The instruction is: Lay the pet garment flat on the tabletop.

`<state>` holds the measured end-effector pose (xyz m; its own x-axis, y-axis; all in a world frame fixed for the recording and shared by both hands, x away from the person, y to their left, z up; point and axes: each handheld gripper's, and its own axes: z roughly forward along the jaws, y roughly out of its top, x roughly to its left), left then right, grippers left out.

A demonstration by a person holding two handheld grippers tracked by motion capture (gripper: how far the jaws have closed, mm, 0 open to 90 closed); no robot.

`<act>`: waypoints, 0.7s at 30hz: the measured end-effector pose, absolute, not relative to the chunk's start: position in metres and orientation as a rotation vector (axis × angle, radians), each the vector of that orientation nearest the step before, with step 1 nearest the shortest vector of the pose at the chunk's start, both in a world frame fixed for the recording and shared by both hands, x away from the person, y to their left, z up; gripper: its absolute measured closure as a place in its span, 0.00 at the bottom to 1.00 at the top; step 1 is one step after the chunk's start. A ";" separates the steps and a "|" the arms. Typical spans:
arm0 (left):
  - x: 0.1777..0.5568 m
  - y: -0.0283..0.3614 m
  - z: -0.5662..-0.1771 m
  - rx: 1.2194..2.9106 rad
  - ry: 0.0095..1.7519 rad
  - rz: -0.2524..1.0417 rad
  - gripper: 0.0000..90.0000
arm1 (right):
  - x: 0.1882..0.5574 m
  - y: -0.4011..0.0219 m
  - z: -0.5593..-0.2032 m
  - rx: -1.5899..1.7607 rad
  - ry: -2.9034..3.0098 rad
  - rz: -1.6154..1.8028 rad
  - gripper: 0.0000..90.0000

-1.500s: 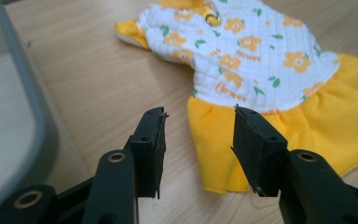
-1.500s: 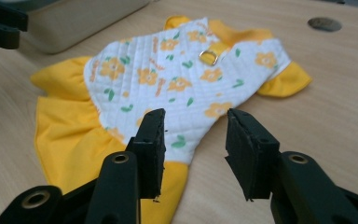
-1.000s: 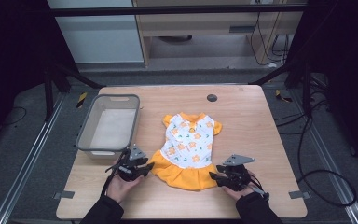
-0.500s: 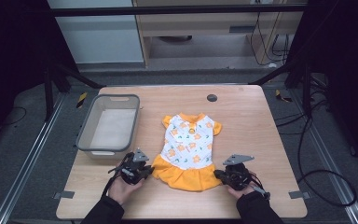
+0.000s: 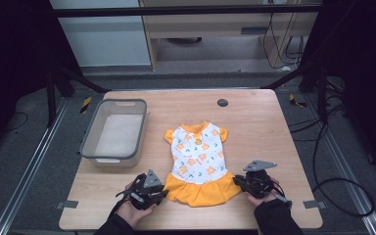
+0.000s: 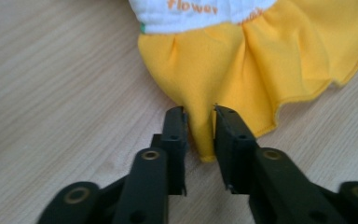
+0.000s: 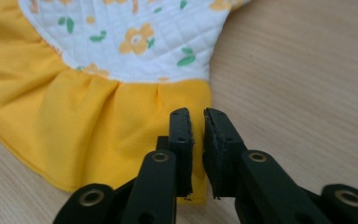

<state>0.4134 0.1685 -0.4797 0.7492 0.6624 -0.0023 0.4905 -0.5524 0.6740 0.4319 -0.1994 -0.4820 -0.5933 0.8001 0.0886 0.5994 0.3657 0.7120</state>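
A small dress (image 5: 198,156) with a white flowered top and a yellow skirt lies flat on the wooden table (image 5: 254,127). My left gripper (image 5: 164,193) is at the skirt's left corner. In the left gripper view a pinched fold of yellow skirt (image 6: 200,133) stands between the jaws of the left gripper (image 6: 200,116), which have just been opening and show a gap. My right gripper (image 5: 236,180) is at the skirt's right corner. In the right gripper view the right gripper (image 7: 198,116) has also just been opening to a narrow slit above the yellow hem (image 7: 121,126).
A grey basket (image 5: 90,142) stands at the table's left side, with nothing in it that I can see. A small black round disc (image 5: 222,102) sits near the far edge. Bare wood surrounds the dress, and the near table edge lies just behind both hands.
The left hand has drawn back toward the near edge and slightly right along the skirt's left corner. The right hand has stayed at the right corner.
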 end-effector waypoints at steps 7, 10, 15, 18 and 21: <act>0.420 0.177 -0.452 2.128 0.807 0.471 0.79 | 0.436 -0.209 -0.468 1.173 2.233 1.192 0.90; 0.430 0.171 -0.446 2.097 0.799 0.512 0.93 | 0.445 -0.207 -0.466 1.169 2.202 1.242 0.94; 0.453 0.150 -0.445 2.087 0.824 0.466 0.99 | 0.461 -0.196 -0.469 1.169 2.197 1.275 1.00; 0.466 0.137 -0.451 2.089 0.838 0.431 0.99 | 0.472 -0.187 -0.470 1.170 2.198 1.285 1.00; 0.479 0.126 -0.463 2.128 0.853 0.410 0.99 | 0.484 -0.175 -0.474 1.177 2.206 1.283 1.00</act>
<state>0.4787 0.1262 -0.4629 0.7214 0.6925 0.0053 0.4372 -0.4612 0.7721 0.4842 -0.1751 -0.4742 -0.6046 0.7880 0.1166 0.4908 0.2532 0.8337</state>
